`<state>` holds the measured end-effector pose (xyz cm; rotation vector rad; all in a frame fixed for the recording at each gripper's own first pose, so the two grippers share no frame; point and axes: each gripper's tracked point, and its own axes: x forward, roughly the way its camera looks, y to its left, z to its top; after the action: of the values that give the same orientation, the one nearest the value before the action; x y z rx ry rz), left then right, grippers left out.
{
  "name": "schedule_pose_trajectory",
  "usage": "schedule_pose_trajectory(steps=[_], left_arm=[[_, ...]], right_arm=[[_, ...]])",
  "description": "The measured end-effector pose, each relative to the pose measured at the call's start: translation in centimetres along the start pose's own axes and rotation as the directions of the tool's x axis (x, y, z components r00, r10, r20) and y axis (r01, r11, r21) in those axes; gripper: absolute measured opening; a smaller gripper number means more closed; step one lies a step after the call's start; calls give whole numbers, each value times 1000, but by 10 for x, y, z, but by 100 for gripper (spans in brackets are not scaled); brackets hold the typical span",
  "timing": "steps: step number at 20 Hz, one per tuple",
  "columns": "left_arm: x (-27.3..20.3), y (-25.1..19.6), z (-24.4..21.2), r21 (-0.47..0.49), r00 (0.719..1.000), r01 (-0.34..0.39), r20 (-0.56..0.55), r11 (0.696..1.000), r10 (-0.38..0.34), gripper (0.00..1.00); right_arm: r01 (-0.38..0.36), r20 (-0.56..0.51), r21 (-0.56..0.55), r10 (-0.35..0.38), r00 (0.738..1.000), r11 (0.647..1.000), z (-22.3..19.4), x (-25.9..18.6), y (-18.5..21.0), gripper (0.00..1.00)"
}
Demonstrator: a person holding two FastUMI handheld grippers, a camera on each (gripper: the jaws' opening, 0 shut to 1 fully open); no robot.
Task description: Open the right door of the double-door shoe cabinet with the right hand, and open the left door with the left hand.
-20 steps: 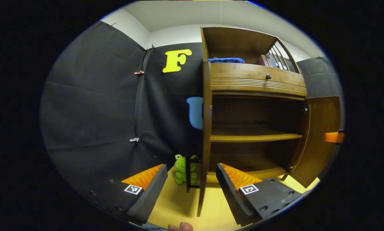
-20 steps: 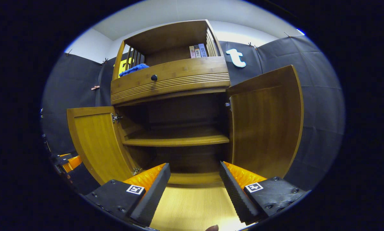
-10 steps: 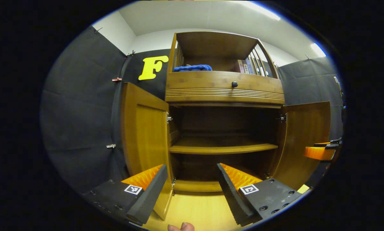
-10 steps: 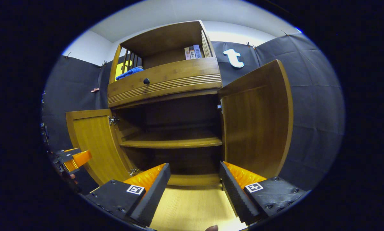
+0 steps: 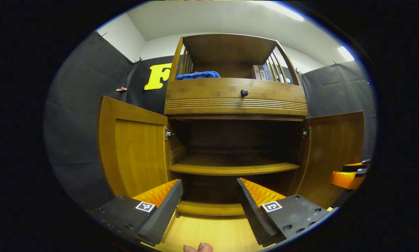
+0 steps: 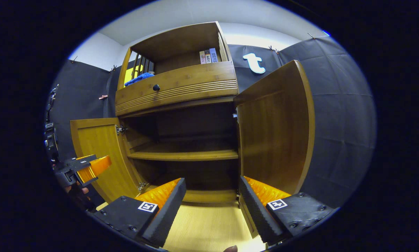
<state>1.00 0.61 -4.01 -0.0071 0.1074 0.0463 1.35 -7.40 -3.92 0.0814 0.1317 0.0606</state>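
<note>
The wooden shoe cabinet [image 5: 235,101] stands ahead with both lower doors swung open. In the left gripper view the left door [image 5: 134,154] hangs open at the left and the right door [image 5: 335,154] at the right. My left gripper [image 5: 209,197] is open in front of the dark lower compartment, touching nothing. In the right gripper view the right door [image 6: 277,129] stands open close ahead and the left door [image 6: 103,154] farther left. My right gripper [image 6: 213,197] is open and holds nothing. The left gripper [image 6: 85,168] appears at the far left edge there, and the right gripper [image 5: 349,175] at the right edge of the left gripper view.
Inside, one shelf [image 5: 234,168] crosses the bare compartment. Above it is a drawer with a dark knob [image 5: 244,92]. The top shelf carries a blue cloth [image 5: 199,75] and several books [image 5: 262,71]. Light wooden floor [image 5: 209,234] lies below the grippers.
The left gripper view swung from the left door's edge to face the cabinet front, and the left door now shows wide open. The right gripper drifted slightly right, nearer its door.
</note>
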Motion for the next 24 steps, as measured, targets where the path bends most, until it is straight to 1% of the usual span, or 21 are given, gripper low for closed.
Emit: schedule_pose_trajectory(steps=[2,5,7,8,9,10,11,12,13,17,18,20,21,22,24], left_arm=[[2,-6,2,14,1000,1,14,1000,-2,92],[3,-18,2,16,1000,23,18,1000,-24,92],[3,-24,1,17,999,39,13,999,-40,97],[3,-25,0,21,999,43,12,999,-43,95],[3,-27,0,22,999,48,9,999,-48,95],[2,-29,-1,20,998,55,6,998,-55,95],[1,-30,-1,17,998,57,6,998,-58,95],[-1,-29,0,17,998,54,8,998,-55,97],[-1,-29,1,18,999,52,9,998,-53,95],[-6,-36,-1,22,998,61,2,998,-61,95],[-7,-36,0,21,998,62,2,998,-62,93],[-8,-37,1,19,998,70,1,997,-70,97],[-8,-37,2,20,997,72,1,997,-72,95],[-9,-37,2,21,997,73,0,997,-73,97],[-8,-31,3,21,997,71,4,997,-71,97]], right_arm=[[-4,4,-6,4,1000,1000,1,1,2,98],[-11,3,-24,11,1000,1000,-1,2,6,98],[-13,3,-27,13,1000,1000,-1,0,7,98],[-12,4,-27,12,1000,1000,-1,-1,7,98],[-11,5,-26,11,1000,1000,-1,-2,6,98],[-8,7,-25,8,1000,1000,0,-4,5,100],[-6,7,-25,6,1000,1000,0,-4,5,98],[-4,7,-24,4,1000,1000,0,-5,5,98],[-3,6,-23,3,1000,1000,-1,-7,5,98],[-3,7,-25,3,1000,1000,-1,-14,5,98],[-3,6,-24,3,1000,1000,-1,-15,6,98],[-3,7,-20,3,1000,1000,0,-16,7,98],[-4,8,-20,4,1000,1000,0,-17,8,98],[-2,9,-21,2,1000,1000,0,-18,7,98],[0,11,-20,1,1000,1000,2,-19,6,98]])
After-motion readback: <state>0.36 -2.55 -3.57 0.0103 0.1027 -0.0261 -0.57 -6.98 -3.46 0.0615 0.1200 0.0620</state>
